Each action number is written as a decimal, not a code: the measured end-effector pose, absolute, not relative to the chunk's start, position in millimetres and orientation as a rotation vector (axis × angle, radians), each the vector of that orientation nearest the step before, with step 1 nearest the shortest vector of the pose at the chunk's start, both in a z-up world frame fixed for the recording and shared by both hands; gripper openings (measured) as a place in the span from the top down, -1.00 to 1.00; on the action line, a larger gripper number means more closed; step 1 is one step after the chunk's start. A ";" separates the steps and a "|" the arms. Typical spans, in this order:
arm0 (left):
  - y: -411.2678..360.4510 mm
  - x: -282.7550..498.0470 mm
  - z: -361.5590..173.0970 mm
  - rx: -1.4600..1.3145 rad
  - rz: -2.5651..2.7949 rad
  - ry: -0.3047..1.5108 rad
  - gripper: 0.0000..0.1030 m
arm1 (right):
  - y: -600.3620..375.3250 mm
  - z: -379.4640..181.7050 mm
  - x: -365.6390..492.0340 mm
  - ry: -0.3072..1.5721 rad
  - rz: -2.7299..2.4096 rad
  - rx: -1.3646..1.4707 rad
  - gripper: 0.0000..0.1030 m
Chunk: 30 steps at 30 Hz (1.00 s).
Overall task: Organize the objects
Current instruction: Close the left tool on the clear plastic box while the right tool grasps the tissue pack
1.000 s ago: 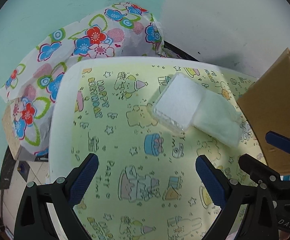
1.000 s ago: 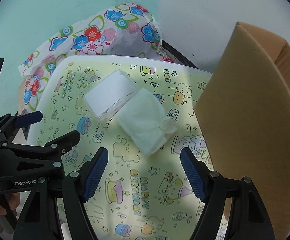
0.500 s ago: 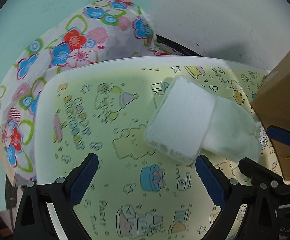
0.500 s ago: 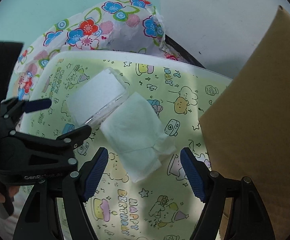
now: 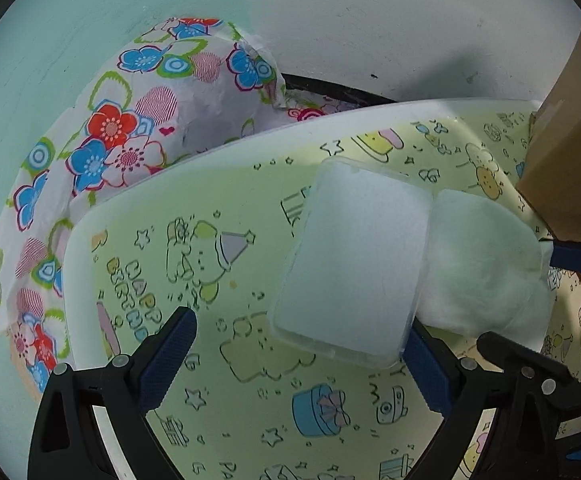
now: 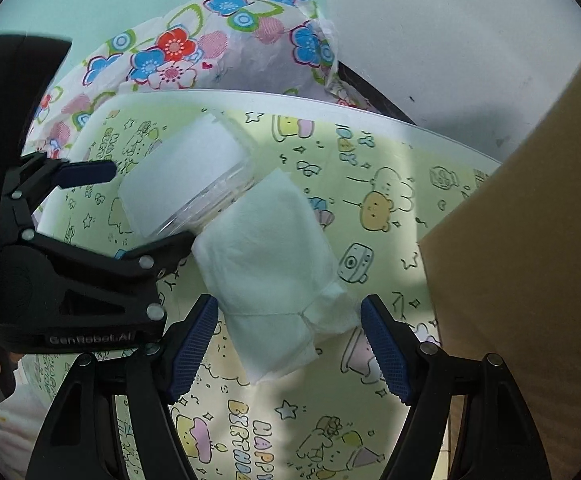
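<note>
Beside the box [image 6: 530, 280], wipes pack [image 6: 266, 264]

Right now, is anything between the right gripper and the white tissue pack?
Nothing visible. The right gripper is open with the tissue pack already reaching between its fingers. The clear plastic box touches the pack's far left side, not the approach path.

The cardboard box [image 6: 530, 260] runs off the right edge in both views, the clear plastic case [image 5: 354, 256] hides one edge of the white tissue pack [image 5: 486, 268], and the left gripper [image 6: 110, 204] covers the case's near corner.
</note>
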<state>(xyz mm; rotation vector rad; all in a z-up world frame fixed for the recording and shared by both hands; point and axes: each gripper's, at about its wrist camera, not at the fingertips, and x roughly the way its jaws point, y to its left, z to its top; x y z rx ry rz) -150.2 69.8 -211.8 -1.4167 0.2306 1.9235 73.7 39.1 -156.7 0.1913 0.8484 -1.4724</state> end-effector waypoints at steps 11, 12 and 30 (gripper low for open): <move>68.2 -135.6 -201.5 -1.361 1.901 0.132 -0.19 | 48.5 -168.5 78.0 0.866 -1.455 0.177 -0.14; 66.4 -133.5 -201.8 -1.366 1.903 0.125 -0.19 | 51.6 -170.4 77.5 0.863 -1.449 0.186 -0.13; 28.4 -64.7 -204.9 -1.484 1.891 0.091 -0.21 | 100.7 -195.6 73.4 0.932 -1.474 0.177 -0.32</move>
